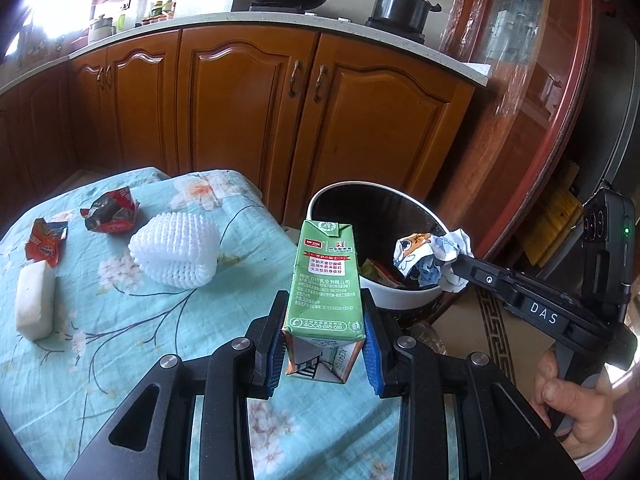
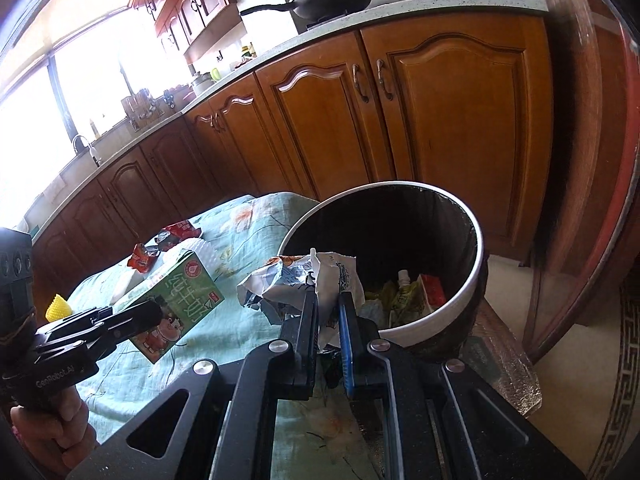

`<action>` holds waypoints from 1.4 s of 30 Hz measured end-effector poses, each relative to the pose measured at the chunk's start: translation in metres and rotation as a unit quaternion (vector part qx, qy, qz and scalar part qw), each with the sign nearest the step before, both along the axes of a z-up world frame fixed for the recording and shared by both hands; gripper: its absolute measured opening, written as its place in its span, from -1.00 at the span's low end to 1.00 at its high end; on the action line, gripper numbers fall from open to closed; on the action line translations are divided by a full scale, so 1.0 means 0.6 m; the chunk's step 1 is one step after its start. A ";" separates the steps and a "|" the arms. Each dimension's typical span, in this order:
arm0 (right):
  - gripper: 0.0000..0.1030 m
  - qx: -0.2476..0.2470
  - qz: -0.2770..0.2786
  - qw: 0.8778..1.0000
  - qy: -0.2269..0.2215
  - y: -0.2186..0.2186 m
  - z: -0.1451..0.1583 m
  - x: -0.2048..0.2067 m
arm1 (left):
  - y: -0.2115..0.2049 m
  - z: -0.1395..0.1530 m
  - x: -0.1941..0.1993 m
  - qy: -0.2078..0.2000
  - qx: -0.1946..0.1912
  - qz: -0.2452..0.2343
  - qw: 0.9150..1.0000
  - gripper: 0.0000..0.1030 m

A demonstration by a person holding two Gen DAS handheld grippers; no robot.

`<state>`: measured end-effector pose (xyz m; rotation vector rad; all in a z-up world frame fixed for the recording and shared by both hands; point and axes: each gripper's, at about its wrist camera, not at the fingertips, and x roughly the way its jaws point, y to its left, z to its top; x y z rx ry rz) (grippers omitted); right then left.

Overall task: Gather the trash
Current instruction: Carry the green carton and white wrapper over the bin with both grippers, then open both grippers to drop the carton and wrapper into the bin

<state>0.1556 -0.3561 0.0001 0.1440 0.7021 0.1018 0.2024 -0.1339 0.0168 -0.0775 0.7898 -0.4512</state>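
We see our left gripper [image 1: 324, 344] clamped on a green, boxy milk carton [image 1: 326, 280] above the floral tablecloth [image 1: 120, 320]. Our right gripper [image 2: 329, 320] pinches a crumpled glossy wrapper [image 2: 296, 284] at the white rim of the trash bin [image 2: 452, 300], whose dark inside partly hides other trash. A white foam net [image 1: 176, 254], a white block [image 1: 35, 300] and red wrappers [image 1: 110, 214] lie behind on the cloth.

The tabletop [image 1: 120, 344] wears a blue-green cloth with flowers; a white block [image 1: 35, 305] lies near its left edge; a red wrapper [image 1: 45, 243] sits just behind the block; a dark and red wrapper [image 1: 110, 213] lies near a white foam net [image 1: 176, 252].
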 end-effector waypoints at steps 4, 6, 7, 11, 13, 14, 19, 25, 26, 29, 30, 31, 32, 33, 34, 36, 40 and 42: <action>-0.81 -0.002 -0.010 1.000 -0.002 -0.017 0.002 0.003 | -0.022 0.004 0.013 -0.005 0.004 -0.011 1.000 -0.39; -0.81 -0.002 -0.014 1.000 -0.001 -0.026 0.001 0.008 | -0.033 0.007 0.021 -0.008 0.007 -0.018 1.000 -0.39; -0.81 -0.002 -0.016 1.000 -0.001 -0.031 0.001 0.011 | -0.040 0.008 0.026 -0.009 0.009 -0.021 1.000 -0.39; -0.81 -0.004 -0.024 1.000 0.002 -0.048 0.000 0.022 | -0.060 0.008 0.048 -0.010 0.014 -0.031 0.999 -0.39; -0.81 -0.002 -0.025 1.000 0.004 -0.052 -0.001 0.027 | -0.069 0.008 0.058 -0.013 0.017 -0.035 0.999 -0.39; -0.81 -0.001 -0.026 1.000 0.005 -0.053 -0.001 0.029 | -0.074 0.008 0.063 -0.015 0.019 -0.036 0.999 -0.39; -0.81 -0.006 -0.028 1.000 0.009 -0.061 -0.001 0.041 | -0.091 0.000 0.088 -0.012 0.026 -0.042 0.999 -0.39; -0.81 -0.011 -0.027 0.999 0.016 -0.070 -0.001 0.060 | -0.111 -0.011 0.126 0.003 0.029 -0.048 0.998 -0.39; -0.81 -0.012 -0.027 0.999 0.017 -0.069 -0.001 0.063 | -0.114 -0.014 0.132 0.006 0.030 -0.049 0.998 -0.39; -0.81 -0.019 -0.028 0.999 0.020 -0.073 -0.002 0.073 | -0.123 -0.021 0.152 0.014 0.032 -0.050 0.998 -0.39; -0.81 -0.021 -0.027 0.999 0.022 -0.073 -0.003 0.076 | -0.127 -0.024 0.156 0.016 0.034 -0.050 0.998 -0.39; -0.81 -0.023 -0.027 0.999 0.023 -0.074 -0.004 0.080 | -0.132 -0.025 0.164 0.018 0.035 -0.050 0.998 -0.39; -0.81 -0.025 -0.027 0.999 0.026 -0.075 -0.005 0.084 | -0.135 -0.027 0.168 0.020 0.035 -0.050 0.998 -0.39; -0.81 -0.025 -0.026 0.999 0.029 -0.076 -0.007 0.088 | -0.139 -0.029 0.173 0.023 0.034 -0.050 0.998 -0.39; -0.81 -0.025 -0.026 0.999 0.032 -0.078 -0.009 0.092 | -0.143 -0.031 0.178 0.024 0.034 -0.050 0.998 -0.39; -0.81 -0.024 -0.026 0.999 0.037 -0.079 -0.013 0.098 | -0.147 -0.036 0.186 0.028 0.032 -0.050 0.998 -0.38; -0.66 -0.013 -0.032 0.998 0.046 -0.088 -0.020 0.110 | -0.159 -0.047 0.202 0.042 0.031 -0.053 0.997 -0.33; -0.48 -0.007 -0.036 0.998 0.048 -0.093 -0.021 0.110 | -0.158 -0.048 0.205 0.044 0.029 -0.052 0.997 -0.30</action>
